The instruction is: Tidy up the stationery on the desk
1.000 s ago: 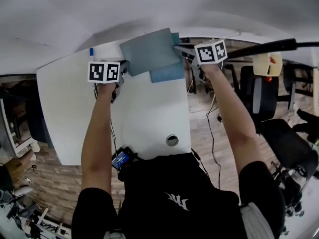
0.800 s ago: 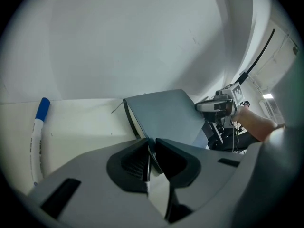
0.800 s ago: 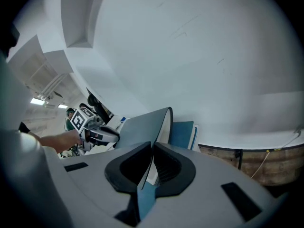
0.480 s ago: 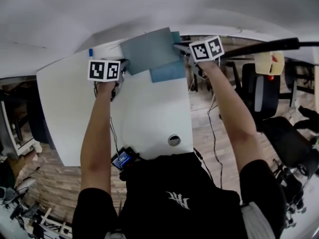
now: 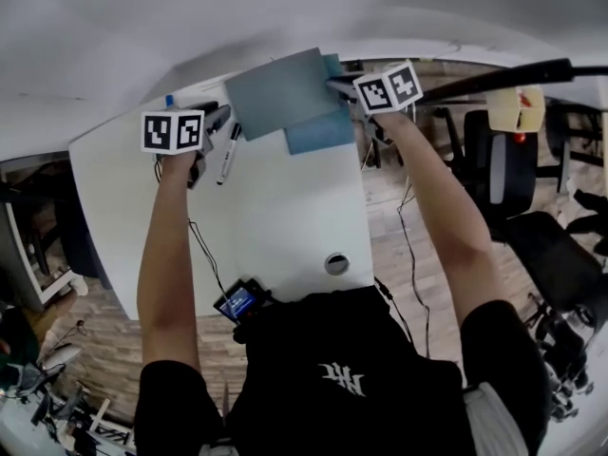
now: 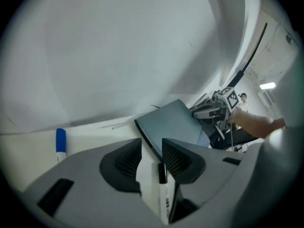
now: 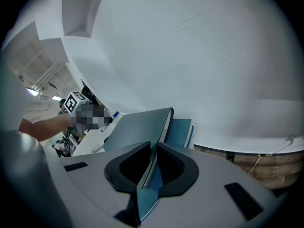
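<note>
Our left hand-held gripper [image 6: 152,161] has just been opening, pen [image 6: 163,186] between parted jaws | our right hand-held gripper [image 7: 153,164] clamps notebook [image 7: 137,127] at 1 o'clock.

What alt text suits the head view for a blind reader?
A person reaches over a white desk: the right gripper is shut on a grey notebook overlapping a blue notebook at the far edge. On the left gripper, the jaws have just been opening, with a black-capped marker lying loose between them.

Mostly covered by grey notebook [image 5: 280,93]: blue notebook [image 5: 323,133], showing only at five o'clock. Out of sight at six o'clock, left gripper view: tail of marker [image 6: 163,194]; print illegible.
</note>
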`<move>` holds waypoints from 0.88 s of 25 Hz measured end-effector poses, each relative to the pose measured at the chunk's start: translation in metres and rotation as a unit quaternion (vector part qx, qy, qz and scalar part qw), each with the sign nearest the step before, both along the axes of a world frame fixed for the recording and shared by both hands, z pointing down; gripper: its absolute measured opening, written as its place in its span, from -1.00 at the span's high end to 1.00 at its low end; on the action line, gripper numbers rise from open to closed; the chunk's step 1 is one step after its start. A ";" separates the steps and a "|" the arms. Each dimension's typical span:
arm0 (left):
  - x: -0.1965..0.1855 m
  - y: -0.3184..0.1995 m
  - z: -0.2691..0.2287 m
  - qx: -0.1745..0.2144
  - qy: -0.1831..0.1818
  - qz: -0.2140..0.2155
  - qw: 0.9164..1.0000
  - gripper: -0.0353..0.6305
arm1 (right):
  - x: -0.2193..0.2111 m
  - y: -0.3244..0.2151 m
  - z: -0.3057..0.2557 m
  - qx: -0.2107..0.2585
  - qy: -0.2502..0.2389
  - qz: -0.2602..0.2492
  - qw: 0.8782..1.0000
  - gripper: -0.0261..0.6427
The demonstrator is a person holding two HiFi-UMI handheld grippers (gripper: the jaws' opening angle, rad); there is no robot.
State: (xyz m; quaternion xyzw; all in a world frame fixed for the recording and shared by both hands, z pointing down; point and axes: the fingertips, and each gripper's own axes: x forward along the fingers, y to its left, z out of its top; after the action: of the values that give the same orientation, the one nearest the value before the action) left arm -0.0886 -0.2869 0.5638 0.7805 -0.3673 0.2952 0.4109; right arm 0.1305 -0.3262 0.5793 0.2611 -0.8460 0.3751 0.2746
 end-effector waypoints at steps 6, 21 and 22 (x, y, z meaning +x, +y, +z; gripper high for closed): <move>0.009 -0.037 -0.003 0.028 0.026 0.064 0.997 0.35 | 0.006 0.002 -0.011 0.022 -0.010 0.017 1.000 0.78; 0.024 -0.051 0.022 -0.009 0.023 0.296 0.955 0.35 | -0.004 0.081 -0.086 0.010 -0.210 0.104 0.972 0.78; 0.025 -0.052 0.022 -0.012 0.030 0.298 0.954 0.35 | -0.018 0.092 -0.088 -0.010 -0.250 0.121 0.961 0.78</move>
State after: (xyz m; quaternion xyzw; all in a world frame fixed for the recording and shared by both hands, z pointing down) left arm -0.0639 -0.3387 0.5853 0.8580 -0.1018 0.3847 0.3247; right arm 0.1122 -0.2341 0.4913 0.2567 -0.8461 0.4671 0.0095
